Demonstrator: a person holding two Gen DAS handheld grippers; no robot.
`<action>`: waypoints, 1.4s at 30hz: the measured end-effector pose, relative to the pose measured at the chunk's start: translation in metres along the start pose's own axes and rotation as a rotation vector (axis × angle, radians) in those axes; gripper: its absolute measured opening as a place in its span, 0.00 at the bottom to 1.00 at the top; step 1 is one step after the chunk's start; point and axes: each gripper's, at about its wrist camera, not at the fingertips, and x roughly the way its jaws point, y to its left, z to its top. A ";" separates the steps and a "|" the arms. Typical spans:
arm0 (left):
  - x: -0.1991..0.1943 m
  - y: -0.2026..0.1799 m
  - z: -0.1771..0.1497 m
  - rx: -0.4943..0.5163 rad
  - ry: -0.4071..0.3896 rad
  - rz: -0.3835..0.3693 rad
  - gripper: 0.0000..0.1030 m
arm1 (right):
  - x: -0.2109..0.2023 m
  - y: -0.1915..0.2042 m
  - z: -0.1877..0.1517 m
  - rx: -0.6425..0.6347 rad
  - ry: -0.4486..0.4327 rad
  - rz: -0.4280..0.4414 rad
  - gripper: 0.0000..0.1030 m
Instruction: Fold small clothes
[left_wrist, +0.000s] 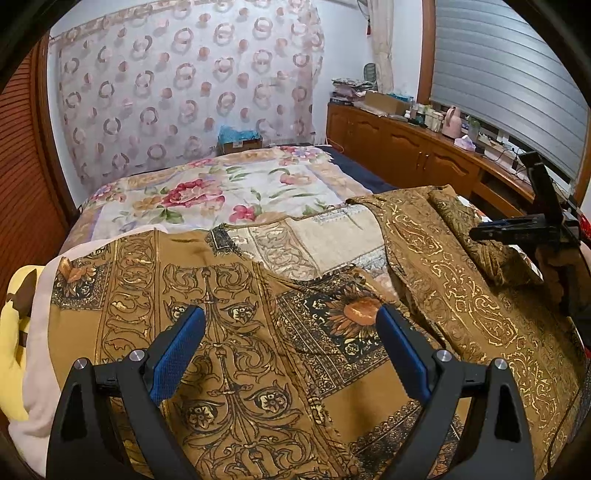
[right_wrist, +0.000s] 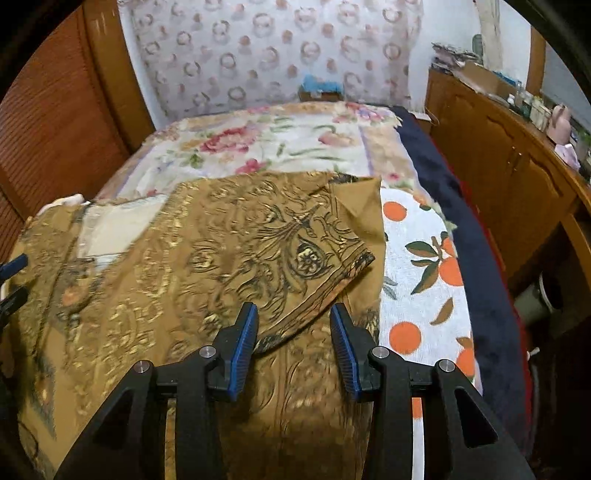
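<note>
A brown garment with gold and black scrollwork (left_wrist: 229, 332) lies spread over the bed. Its right part is folded over onto itself, with a corner flap (right_wrist: 317, 258) lying on top. My left gripper (left_wrist: 291, 314) hovers low over the garment's near left part, jaws wide apart with nothing between the blue pads; it shows at the left edge of the right wrist view (right_wrist: 13, 280). My right gripper (right_wrist: 294, 312) stands open just above the folded flap's near edge. The cloth lies below the gap and the pads do not press on it. It also shows from the side (left_wrist: 491, 230).
A floral bedspread (left_wrist: 207, 192) covers the far half of the bed. An orange-print cloth (right_wrist: 417, 258) and a navy blanket (right_wrist: 480, 258) lie along the right edge. A wooden cabinet (left_wrist: 406, 147) with clutter runs along the right wall. A yellow cushion (left_wrist: 11, 332) sits at the left.
</note>
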 end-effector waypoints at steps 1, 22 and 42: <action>0.000 0.000 0.000 0.000 0.000 0.000 0.91 | 0.000 0.002 0.006 -0.002 0.002 -0.009 0.41; 0.004 0.003 -0.001 -0.010 0.004 0.007 0.91 | -0.017 0.079 0.021 -0.229 -0.119 0.160 0.41; 0.003 0.009 -0.001 -0.026 0.001 0.039 0.91 | 0.044 0.012 0.018 -0.063 -0.045 -0.075 0.64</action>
